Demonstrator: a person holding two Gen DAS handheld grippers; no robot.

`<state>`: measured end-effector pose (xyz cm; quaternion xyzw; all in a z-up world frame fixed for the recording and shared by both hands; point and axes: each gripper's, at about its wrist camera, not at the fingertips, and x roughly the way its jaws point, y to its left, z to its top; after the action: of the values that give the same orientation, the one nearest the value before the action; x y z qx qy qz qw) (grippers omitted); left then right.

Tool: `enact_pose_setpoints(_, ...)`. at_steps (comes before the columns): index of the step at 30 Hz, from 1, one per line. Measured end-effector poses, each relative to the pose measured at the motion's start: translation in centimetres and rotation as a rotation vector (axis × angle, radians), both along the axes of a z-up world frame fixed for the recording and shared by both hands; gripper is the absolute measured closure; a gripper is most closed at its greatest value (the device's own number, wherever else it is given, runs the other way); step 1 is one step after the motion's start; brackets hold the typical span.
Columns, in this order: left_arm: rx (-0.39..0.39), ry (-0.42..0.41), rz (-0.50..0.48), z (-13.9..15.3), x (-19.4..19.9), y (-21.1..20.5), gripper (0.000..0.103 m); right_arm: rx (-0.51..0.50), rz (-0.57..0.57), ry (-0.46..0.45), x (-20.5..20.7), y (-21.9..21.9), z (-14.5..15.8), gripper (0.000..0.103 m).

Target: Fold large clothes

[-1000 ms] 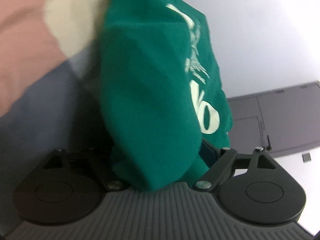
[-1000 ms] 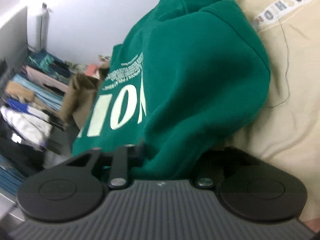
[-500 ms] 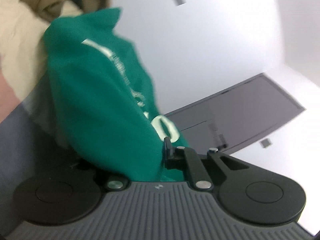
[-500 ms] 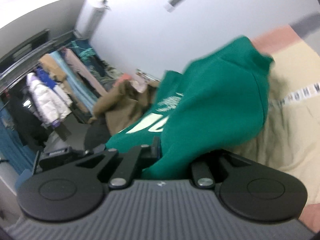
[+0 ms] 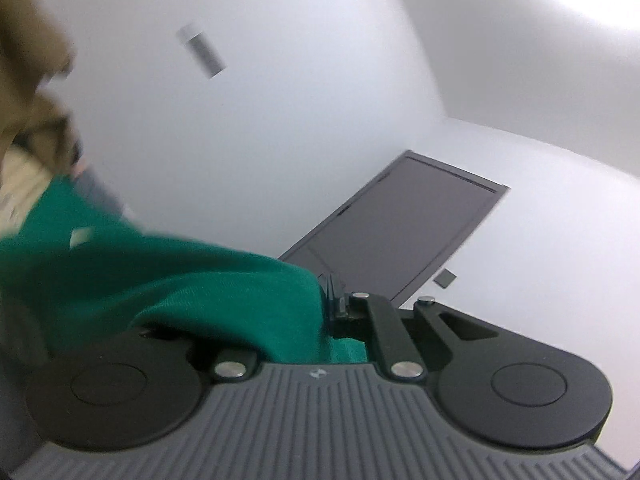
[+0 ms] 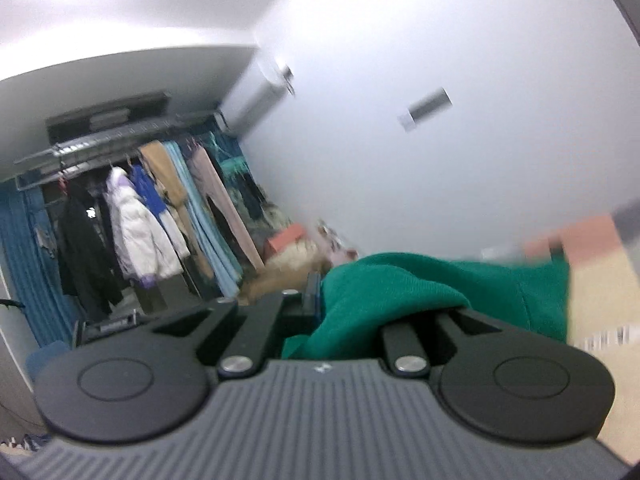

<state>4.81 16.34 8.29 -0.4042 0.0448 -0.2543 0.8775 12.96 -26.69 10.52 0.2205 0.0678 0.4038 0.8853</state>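
The left tongs are clamped on a thick fold of the green knitted sweatshirt, the jaws drawn close with the cloth bunched between them and spilling away to the left. From where they point, mostly at the pale wall and the dark grey door panel, I'd say the garment is being held up off whatever it lay on, so that its weight pulls it flat. A brownish heap of other clothing blurs past at the left edge; I cannot make out what it rests on.

Over on the other side the right tongs have the same green sweatshirt, here too pinched tight, with the fabric draped over the inner linkage and trailing off to the right. The two grips look to be on separate parts of one edge, which would let the person spread the piece wide between both hands. That seems the reason for the high, level hold: a big garment needs to be shaken out before any fold can be laid.

Behind the right tongs hangs a rail of coats and trousers, well apart from the work. A cream fabric surface shows beyond the sweatshirt, likely where it will be set down. The folding itself looks not yet begun.
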Motion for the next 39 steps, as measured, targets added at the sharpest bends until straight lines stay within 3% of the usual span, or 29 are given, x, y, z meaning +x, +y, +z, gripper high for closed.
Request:
enact_pose_setpoints(5, 0.076, -0.114, 0.019, 10.4, -3.3, -0.8, 0.093, -0.006, -0.006, -0.104, -0.6, -0.7, 8.7, 0.092)
enact_pose_setpoints(10, 0.164, -0.189, 0.048, 21.3, -4.0, -1.2, 0.093, -0.025, -0.01, -0.213, -0.4, -0.8, 18.2, 0.092)
enact_pose_setpoints(14, 0.233, -0.239, 0.089, 28.6, -3.5, -1.6, 0.093, -0.013, -0.028, -0.244, 1.8, -1.1, 24.1, 0.092)
enact_pose_setpoints(16, 0.259, -0.235, 0.109, 30.8, -1.4, -1.7, 0.093, -0.021, -0.057, -0.263, 3.5, -1.1, 26.0, 0.092)
enact_pose_setpoints(19, 0.288, -0.153, 0.132, 31.7, 3.7, -1.9, 0.093, -0.058, -0.109, -0.235, 7.2, -0.5, 26.3, 0.092)
enact_pose_setpoints(22, 0.33, -0.07, 0.143, 29.1, 9.2, -2.3, 0.093, -0.083, -0.15, -0.155, 11.3, -0.4, 23.6, 0.092)
enact_pose_setpoints(24, 0.358, -0.019, 0.147, 26.3, 12.9, -2.8, 0.093, -0.099, -0.181, -0.093, 14.1, -0.5, 20.2, 0.092)
enact_pose_setpoints(32, 0.423, 0.163, 0.139, 10.0, 28.0, -3.8, 0.093, -0.193, -0.275, 0.08, 24.9, 0.4, 4.0, 0.092)
enact_pose_setpoints(39, 0.489, 0.289, 0.164, -4.9, 40.3, -3.2, 0.093, -0.292, -0.313, 0.086, 33.1, 3.4, -9.0, 0.092)
